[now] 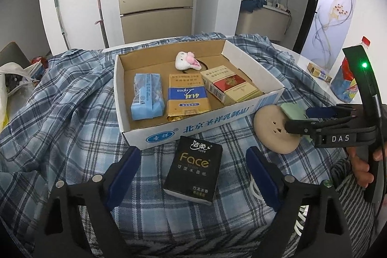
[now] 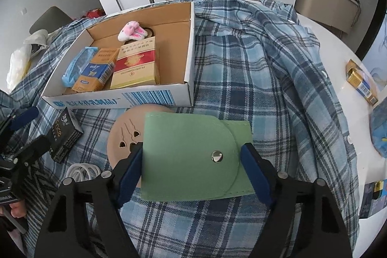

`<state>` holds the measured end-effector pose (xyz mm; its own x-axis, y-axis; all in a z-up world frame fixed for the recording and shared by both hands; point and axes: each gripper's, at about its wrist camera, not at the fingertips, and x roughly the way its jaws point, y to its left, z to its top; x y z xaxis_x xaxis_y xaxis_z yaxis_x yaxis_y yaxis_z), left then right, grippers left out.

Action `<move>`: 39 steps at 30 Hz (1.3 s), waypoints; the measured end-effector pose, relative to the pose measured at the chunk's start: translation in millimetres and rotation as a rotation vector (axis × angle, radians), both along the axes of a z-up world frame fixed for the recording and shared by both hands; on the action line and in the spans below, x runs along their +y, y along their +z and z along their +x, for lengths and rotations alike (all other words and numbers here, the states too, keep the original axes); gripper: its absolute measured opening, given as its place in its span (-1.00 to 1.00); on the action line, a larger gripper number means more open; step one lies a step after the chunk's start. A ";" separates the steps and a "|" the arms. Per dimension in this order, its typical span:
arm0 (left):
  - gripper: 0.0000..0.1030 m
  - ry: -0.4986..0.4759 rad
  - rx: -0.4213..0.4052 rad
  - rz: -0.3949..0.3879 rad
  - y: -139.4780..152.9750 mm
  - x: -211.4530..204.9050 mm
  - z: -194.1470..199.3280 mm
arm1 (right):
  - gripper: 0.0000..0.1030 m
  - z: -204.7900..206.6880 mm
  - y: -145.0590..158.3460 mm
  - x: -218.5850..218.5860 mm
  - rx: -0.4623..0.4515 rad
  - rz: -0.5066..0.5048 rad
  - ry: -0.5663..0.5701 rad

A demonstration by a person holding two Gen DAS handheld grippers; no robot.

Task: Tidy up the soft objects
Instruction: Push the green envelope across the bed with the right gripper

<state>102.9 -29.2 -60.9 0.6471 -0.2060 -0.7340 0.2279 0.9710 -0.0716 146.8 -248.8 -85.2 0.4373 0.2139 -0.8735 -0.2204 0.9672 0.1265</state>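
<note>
A shallow cardboard box [image 1: 244, 98] with white outer walls sits on a blue plaid cloth [image 1: 72, 98] that covers most of a white table [image 2: 338, 64]. Inside the box, along its near wall, lie a light-blue tissue pack [image 1: 145, 96], a gold-and-blue packet [image 1: 186, 97] and a red-and-gold carton [image 1: 229, 86] — side by side, with bare cardboard floor behind them, where a small white-and-pink plush toy [image 1: 187, 61] rests near the far wall. The right gripper [image 2: 191, 168] holds a pale green snap-button pouch [image 2: 193, 154] between its blue pads, one pad against each side edge; the pouch hangs just in front of the box's near wall, overlapping a round beige disc [image 2: 123, 134] that lies on the cloth. The left gripper [image 1: 193, 168] has its jaws spread wide, a black tissue pack [image 1: 193, 168] labelled "Face" lying on the cloth between them, untouched, its far end close to the box's front wall. A coiled white cable [image 2: 83, 171] lies beside the disc. To the right, the cloth ends and bare table shows — a small gold box [image 2: 361, 85] sits there, well apart from the rest.
</note>
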 end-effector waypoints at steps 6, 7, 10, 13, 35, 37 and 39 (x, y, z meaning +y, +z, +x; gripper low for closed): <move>0.76 -0.013 0.007 0.006 -1.2 -2.2 0.0 | 0.86 5.5 -4.2 -6.6 0.035 0.029 -0.014; 0.76 -0.014 0.007 0.007 -1.5 -2.6 -0.2 | 0.89 6.3 -5.0 -7.5 0.041 0.039 -0.014; 0.76 -0.021 0.005 0.008 -1.3 -2.9 -1.0 | 0.99 10.5 -6.9 -13.2 0.066 0.094 -0.007; 0.76 -0.023 0.002 0.010 -0.9 -3.6 -1.6 | 0.99 10.3 -6.5 -17.9 0.066 0.126 -0.013; 0.54 -0.197 0.056 0.119 -4.0 -11.6 -3.1 | 0.48 -4.3 3.3 0.9 0.002 0.047 0.078; 0.48 -0.202 0.067 0.132 -7.4 -14.1 -2.1 | 0.48 -4.3 3.2 -1.5 0.006 0.057 0.060; 0.47 -0.199 0.082 0.142 -11.6 -15.1 -0.1 | 0.49 -3.9 3.3 -4.3 0.011 0.072 0.045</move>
<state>102.9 -44.4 -72.5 0.5416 -0.2141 -0.8129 0.4146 0.9093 0.0367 142.9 -253.0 -82.0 0.4164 0.2955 -0.8598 -0.2622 0.9446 0.1976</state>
